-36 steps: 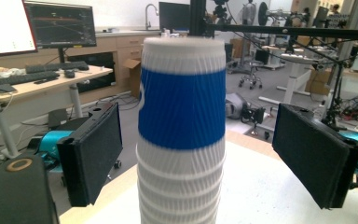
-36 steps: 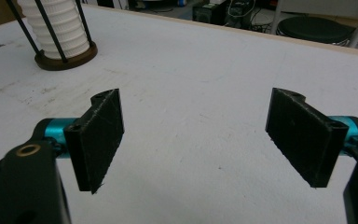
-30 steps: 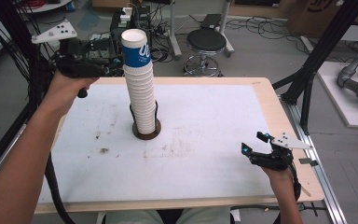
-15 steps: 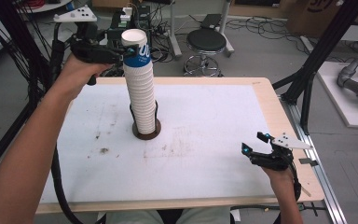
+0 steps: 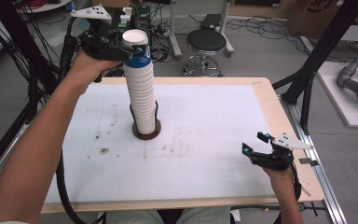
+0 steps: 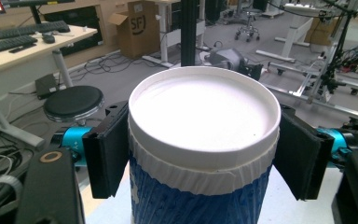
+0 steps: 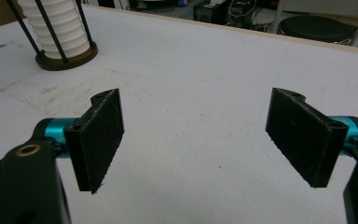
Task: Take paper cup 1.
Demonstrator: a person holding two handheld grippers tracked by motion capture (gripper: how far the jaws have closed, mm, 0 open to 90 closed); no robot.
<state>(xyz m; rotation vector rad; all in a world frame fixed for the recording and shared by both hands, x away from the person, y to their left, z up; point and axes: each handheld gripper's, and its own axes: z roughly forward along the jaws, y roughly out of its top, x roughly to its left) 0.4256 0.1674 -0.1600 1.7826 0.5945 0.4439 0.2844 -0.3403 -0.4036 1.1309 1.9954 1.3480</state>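
While left tool [image 6: 204, 154] clamps one top cup [image 6: 204, 135], one stack [image 5: 142, 100].

Cut off and covered parts

In the left gripper view the blue-and-white top paper cup [image 6: 204, 154] runs off the bottom edge; in the right gripper view the tall white cup stack [image 7: 58, 28] is cropped above, and whether the left black pads [image 6: 106, 156] press the cup is unclear.

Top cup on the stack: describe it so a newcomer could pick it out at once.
Start at the white table and find the tall stack of paper cups rising from a round dark base left of centre. The top cup crowns that stack, between the pads of the left gripper, whose jaws have just been closing. Unlike the white rims below, it shows a blue printed wall and an open mouth.
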